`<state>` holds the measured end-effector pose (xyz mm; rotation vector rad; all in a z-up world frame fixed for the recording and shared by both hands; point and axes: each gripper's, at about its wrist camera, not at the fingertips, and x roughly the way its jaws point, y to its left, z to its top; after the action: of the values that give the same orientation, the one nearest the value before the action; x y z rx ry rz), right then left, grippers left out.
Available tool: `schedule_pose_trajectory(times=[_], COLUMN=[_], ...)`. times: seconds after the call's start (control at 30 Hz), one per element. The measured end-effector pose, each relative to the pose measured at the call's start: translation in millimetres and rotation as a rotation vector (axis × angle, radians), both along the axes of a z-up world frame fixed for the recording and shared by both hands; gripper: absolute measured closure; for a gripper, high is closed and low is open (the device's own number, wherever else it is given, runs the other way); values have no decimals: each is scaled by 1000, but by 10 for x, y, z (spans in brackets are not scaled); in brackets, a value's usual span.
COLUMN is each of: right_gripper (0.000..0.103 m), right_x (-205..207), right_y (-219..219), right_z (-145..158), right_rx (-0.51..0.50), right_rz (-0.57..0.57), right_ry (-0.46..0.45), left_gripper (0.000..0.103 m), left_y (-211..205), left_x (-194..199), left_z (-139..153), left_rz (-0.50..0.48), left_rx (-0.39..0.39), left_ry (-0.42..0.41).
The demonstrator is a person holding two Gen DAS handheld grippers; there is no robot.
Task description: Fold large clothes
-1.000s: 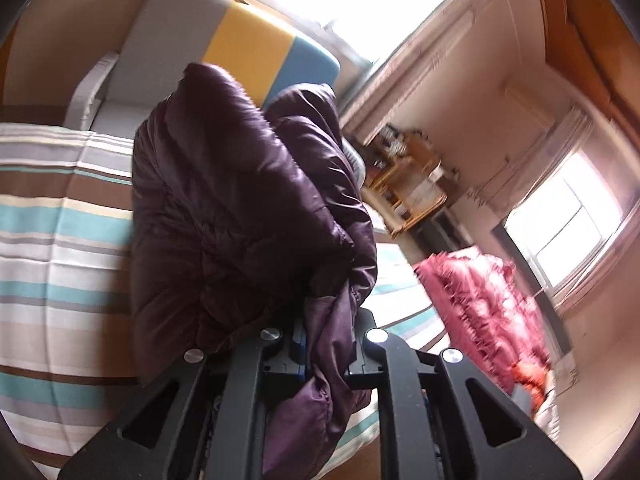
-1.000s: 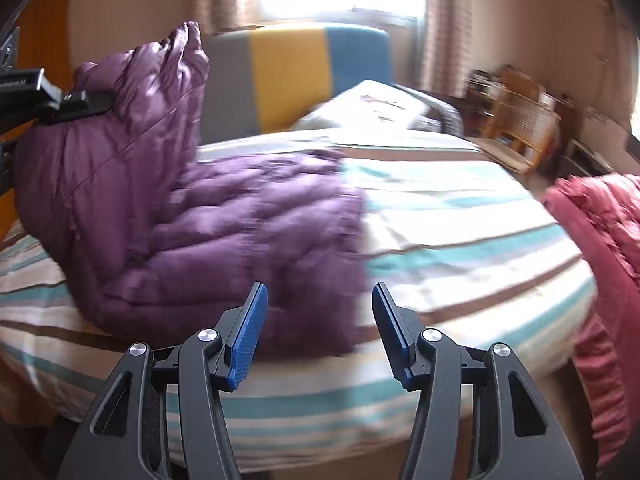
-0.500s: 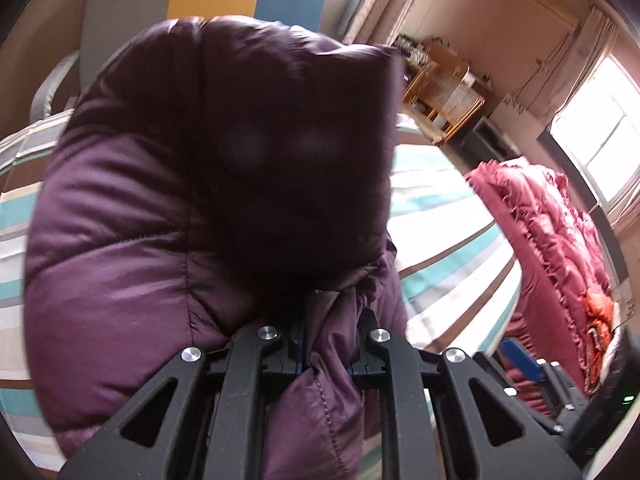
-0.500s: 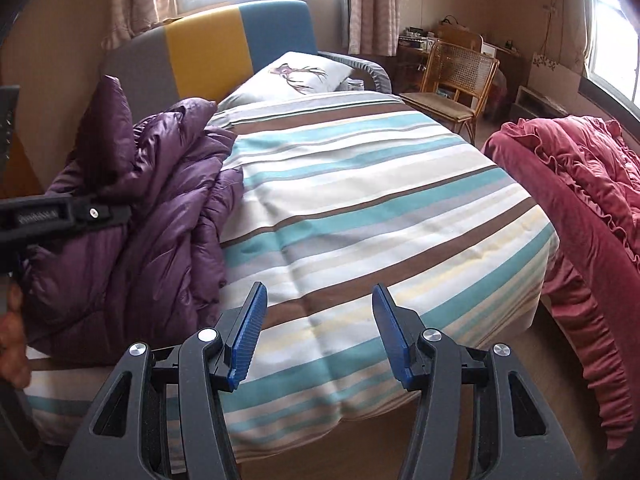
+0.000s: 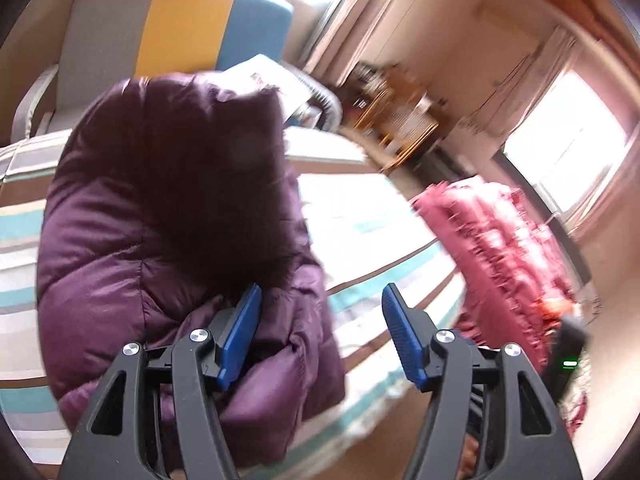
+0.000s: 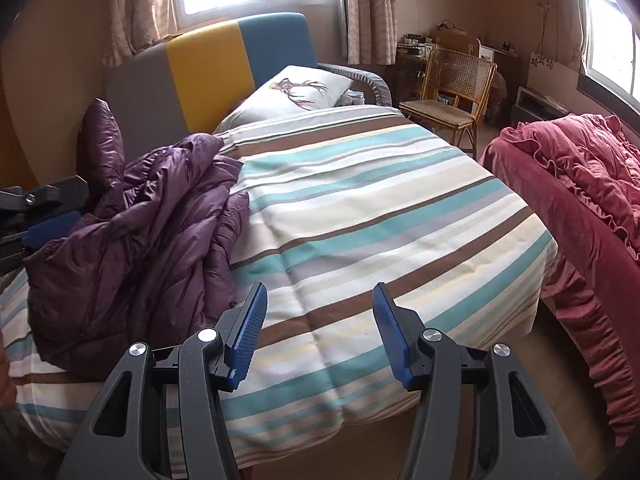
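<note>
A puffy purple down jacket [image 5: 160, 240] lies in a bunched heap on the left side of the striped bed [image 5: 360, 208], one part still standing up. My left gripper [image 5: 322, 292] is right at the heap's near edge. Its jaws are opening, and some jacket fabric sits loosely between the blue pads [image 5: 240, 328] without being pressed. The right wrist view shows the jacket [image 6: 132, 248] at left and the left gripper [image 6: 44, 208] beside it at the frame's edge. My right gripper [image 6: 318, 292] stands open over the bed's foot [image 6: 380, 220], nothing between its fingers.
A grey, yellow and blue headboard [image 6: 208, 72] and a white pillow [image 6: 292, 92] are at the bed's far end. A cane chair [image 6: 452, 80] stands beyond the bed. A red ruffled blanket [image 6: 580, 184] covers the furniture on the right. Wooden floor runs between the two.
My left gripper has opened and let go of the jacket, which has sunk into a heap on the bed. The right gripper has stayed open and shifted sideways along the bed's foot.
</note>
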<state>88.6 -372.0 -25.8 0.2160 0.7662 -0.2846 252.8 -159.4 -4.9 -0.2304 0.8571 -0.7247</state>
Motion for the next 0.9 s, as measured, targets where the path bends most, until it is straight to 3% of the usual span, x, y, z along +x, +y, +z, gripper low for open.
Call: schedule_pose_trajectory(times=[0.1, 0.2, 0.4, 0.53, 0.67, 0.7, 0.8, 0.9], right_gripper=[48, 48, 48, 48, 49, 60, 78, 89], right_x=[-3, 0, 122, 298, 515, 560, 618, 569], right_y=[111, 302, 866, 1244, 1517, 1575, 1605, 1516], right_z=[145, 347, 704, 796, 718, 683, 574, 518], right_rx=[2, 12, 55, 45, -16, -47, -98, -98], right_rz=[26, 96, 292, 401, 474, 481, 470, 449], right_ry=[-36, -92, -181, -174, -97, -74, 1, 20], left_gripper=[35, 33, 34, 37, 37, 38, 44, 48], left_y=[416, 916, 1662, 1826, 1736, 1650, 1478, 1391], left_x=[-64, -16, 150, 121, 51, 34, -1, -95], left_z=[184, 209, -102, -379, -531, -551, -584, -575], left_rz=[43, 160, 387, 408, 382, 369, 331, 306], left_rx=[-52, -60, 118, 186, 186, 182, 184, 172], left_ry=[-33, -36, -8, 25, 31, 33, 11, -7])
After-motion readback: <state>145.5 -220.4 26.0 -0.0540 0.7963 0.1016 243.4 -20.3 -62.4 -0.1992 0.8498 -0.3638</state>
